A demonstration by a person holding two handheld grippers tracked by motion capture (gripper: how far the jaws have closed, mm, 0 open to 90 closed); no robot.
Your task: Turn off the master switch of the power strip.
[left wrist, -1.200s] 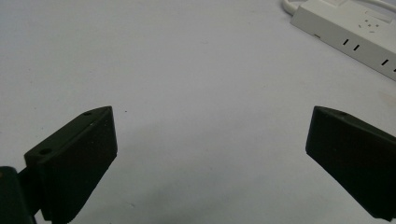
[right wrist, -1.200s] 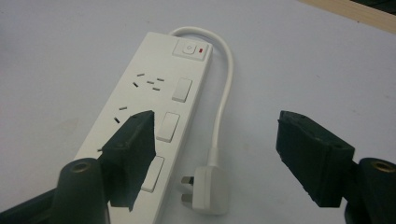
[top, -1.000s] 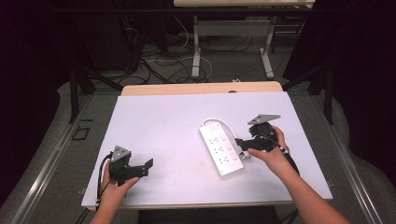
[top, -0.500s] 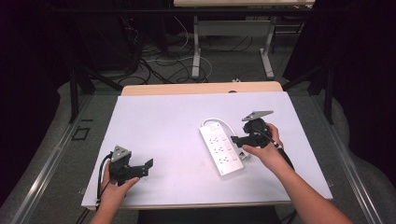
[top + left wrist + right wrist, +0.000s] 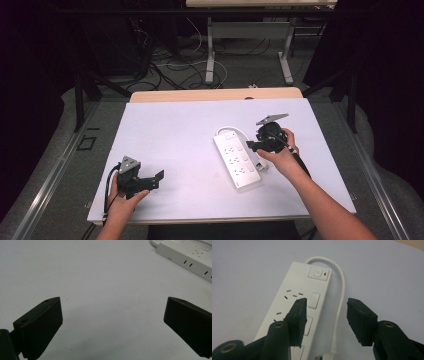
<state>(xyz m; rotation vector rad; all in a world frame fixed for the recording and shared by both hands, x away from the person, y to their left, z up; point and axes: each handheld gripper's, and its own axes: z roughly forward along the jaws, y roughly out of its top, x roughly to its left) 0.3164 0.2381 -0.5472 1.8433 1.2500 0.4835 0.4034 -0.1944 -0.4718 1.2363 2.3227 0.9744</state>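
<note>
Where the white table nears its front left corner, the left gripper is held low in the person's left hand, its grey three-cornered plate on top and its cable trailing back along the wrist. Its jaws are spread wide apart, and in the left gripper view only bare tabletop is seen between them, with the power strip lying well off toward the upper right.

Toward the middle right of the table, the white power strip is laid flat at a slant, its switch end pointing away from the person and its white cord curving out from that end and running back along the strip's right edge. A power button with a small red mark is seen at the far end, with rows of sockets and rocker switches below it.

At the strip's right edge, the right gripper is held by the right hand. Its jaws have just been closing and now stand partly apart; the cord and the strip's right edge are straddled by them, one jaw over the strip's face and the other beyond the cord. Whether either pad touches anything cannot quite be told, though nothing appears clamped.
</note>
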